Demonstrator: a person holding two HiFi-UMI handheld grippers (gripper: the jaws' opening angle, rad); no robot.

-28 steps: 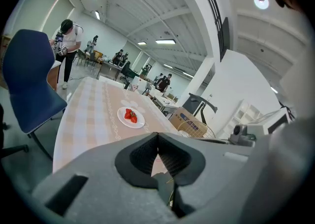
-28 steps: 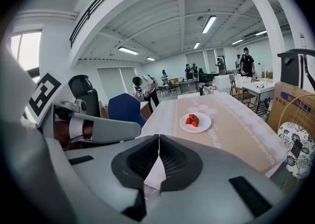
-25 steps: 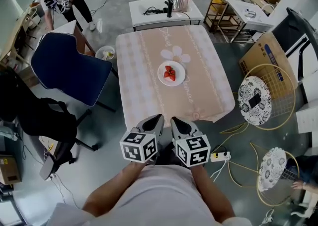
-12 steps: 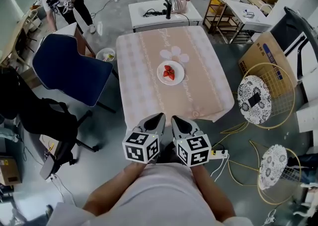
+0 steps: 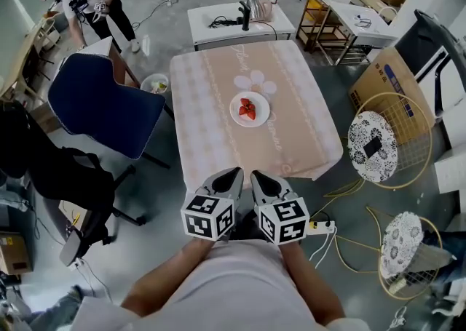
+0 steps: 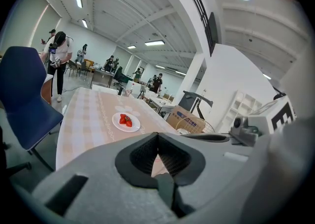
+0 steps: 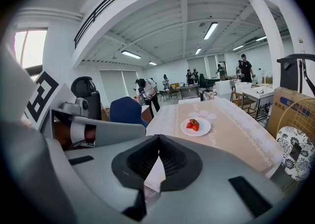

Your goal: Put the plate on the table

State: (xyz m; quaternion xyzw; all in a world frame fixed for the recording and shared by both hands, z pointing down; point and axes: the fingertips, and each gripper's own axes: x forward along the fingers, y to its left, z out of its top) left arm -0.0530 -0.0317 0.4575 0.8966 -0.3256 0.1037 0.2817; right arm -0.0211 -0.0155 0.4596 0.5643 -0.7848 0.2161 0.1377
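A white plate (image 5: 261, 114) with red strawberries (image 5: 248, 109) sits near the middle of the table (image 5: 211, 126), which has a pink checked cloth. Both grippers hang side by side close to the person's body, short of the table's near edge. My left gripper (image 5: 231, 174) is shut with nothing between its jaws. My right gripper (image 5: 256, 175) is also shut and empty. The left gripper view shows its closed jaws (image 6: 158, 134) with the plate (image 6: 118, 123) far ahead. In the right gripper view the jaw tips (image 7: 158, 137) meet below the distant plate (image 7: 203, 129).
A blue chair (image 5: 102, 100) stands at the table's left, a black chair (image 5: 44, 162) nearer. A white side table (image 5: 240, 20) with a kettle lies beyond. Wire stools (image 5: 373, 146), a cardboard box (image 5: 389, 78) and a power strip (image 5: 320, 228) are on the right.
Both grippers and the plate stay where they were. The person at the far left has shifted a little.
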